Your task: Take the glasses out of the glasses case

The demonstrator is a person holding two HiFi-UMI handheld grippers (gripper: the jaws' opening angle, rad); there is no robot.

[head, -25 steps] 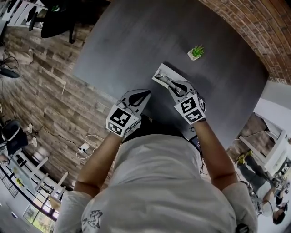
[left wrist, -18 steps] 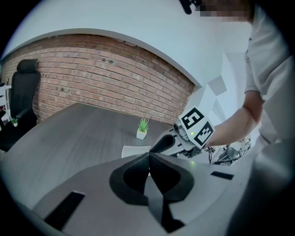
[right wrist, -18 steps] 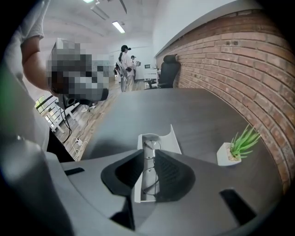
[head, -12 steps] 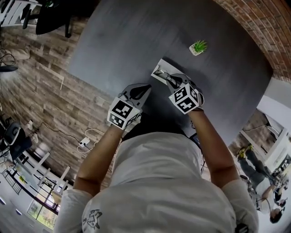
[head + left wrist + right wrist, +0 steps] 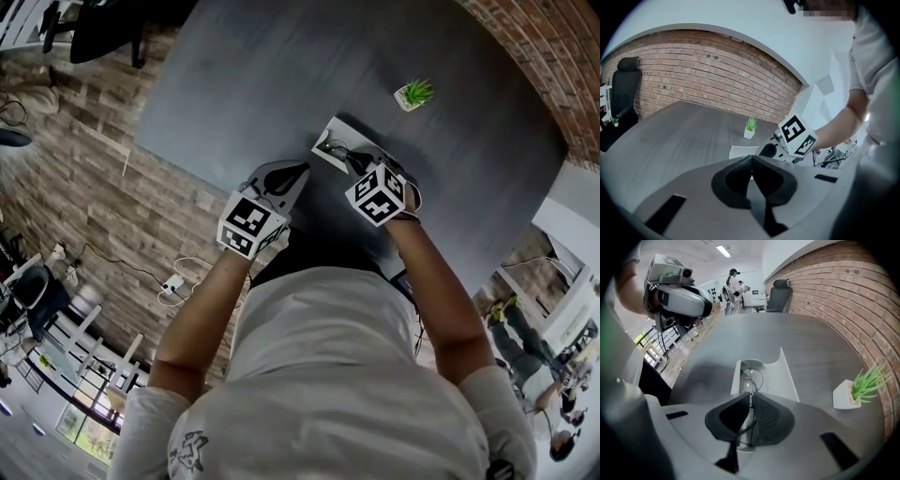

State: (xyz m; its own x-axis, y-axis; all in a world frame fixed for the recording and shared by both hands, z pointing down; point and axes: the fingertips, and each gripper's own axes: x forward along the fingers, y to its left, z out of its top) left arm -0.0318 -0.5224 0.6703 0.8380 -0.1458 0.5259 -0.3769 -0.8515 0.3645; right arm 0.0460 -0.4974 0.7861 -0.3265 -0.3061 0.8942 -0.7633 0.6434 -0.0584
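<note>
A white glasses case [image 5: 328, 143] lies open on the dark grey table [image 5: 253, 84], with thin wire-framed glasses [image 5: 337, 151] inside it. In the right gripper view the case [image 5: 780, 376] shows its raised lid, and the glasses [image 5: 751, 377] lie along the tray. My right gripper [image 5: 751, 397] points steeply down into the case. Its jaws have just been closing and now pinch the thin frame between them. In the head view my right gripper [image 5: 355, 165] is at the case's near end. My left gripper [image 5: 302, 172] hovers left of the case, shut and empty; its tips [image 5: 751, 158] meet.
A small potted plant [image 5: 413, 93] stands on the table beyond the case, to the right in the right gripper view [image 5: 855, 390]. The table's left edge runs close by my left gripper. A black office chair [image 5: 94, 28] stands off the table's far corner. People [image 5: 735, 282] stand far back in the room.
Both grippers have sunk toward the table. The right one tipped further down over the open case and its jaws narrowed onto the glasses frame. The case has not moved.
</note>
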